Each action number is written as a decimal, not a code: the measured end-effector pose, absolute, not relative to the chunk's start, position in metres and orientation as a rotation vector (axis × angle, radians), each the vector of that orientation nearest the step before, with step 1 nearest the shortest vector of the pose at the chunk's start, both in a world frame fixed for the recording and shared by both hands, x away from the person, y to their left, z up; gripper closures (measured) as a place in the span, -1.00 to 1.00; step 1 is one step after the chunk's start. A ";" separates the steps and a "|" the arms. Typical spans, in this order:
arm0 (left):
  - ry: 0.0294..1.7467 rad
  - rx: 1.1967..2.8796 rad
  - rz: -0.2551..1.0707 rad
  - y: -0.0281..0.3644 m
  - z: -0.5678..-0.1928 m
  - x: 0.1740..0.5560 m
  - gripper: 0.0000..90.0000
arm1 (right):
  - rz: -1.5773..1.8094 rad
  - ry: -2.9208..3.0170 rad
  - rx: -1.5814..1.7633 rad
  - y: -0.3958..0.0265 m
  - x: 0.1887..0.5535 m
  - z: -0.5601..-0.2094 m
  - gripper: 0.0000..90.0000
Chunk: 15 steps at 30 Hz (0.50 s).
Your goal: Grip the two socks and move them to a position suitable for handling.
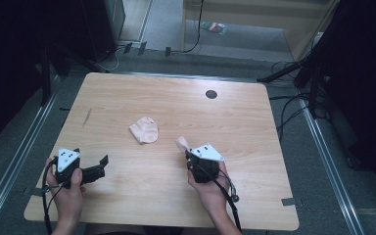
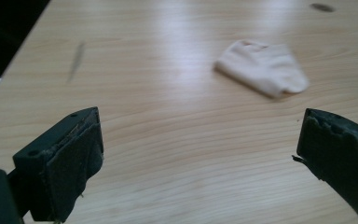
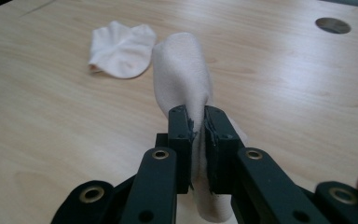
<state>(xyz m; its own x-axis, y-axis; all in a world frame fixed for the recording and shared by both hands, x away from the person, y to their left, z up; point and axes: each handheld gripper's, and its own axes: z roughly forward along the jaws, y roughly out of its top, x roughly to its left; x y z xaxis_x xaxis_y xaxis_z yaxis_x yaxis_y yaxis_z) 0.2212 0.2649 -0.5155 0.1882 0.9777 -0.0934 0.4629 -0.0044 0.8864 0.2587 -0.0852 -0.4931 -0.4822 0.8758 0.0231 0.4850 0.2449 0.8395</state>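
- The right gripper sits over the near right part of the wooden surface, held by the person's right hand.
- In the right gripper view its fingers are pressed together on a pale pink sock. The cloth is pinched between them, rises above the tips and leans away, and more of it hangs below the fingers.
- In the high view a small tip of this held sock pokes out just beyond the gripper's front.
- A second sock, the same pale colour, lies flat and bunched near the middle of the surface, apart from both grippers. It lies beyond and left of the held sock in the right gripper view.
- The left gripper rests low near the near left corner, in the person's left hand.
- Its fingers stand wide apart with nothing between them. The flat sock lies well ahead of them, toward the right-hand finger's side.
- A small dark round disc sits near the far edge of the surface.
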 end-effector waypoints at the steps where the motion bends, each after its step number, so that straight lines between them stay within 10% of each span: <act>1: 1.383 1.605 0.736 0.258 -0.513 0.221 -0.99 | 1.148 2.072 1.236 -0.082 0.252 -0.493 0.85; 15: 1.232 1.645 0.583 0.199 -0.506 0.224 -0.99 | 1.101 2.228 1.198 -0.034 0.197 -0.528 0.72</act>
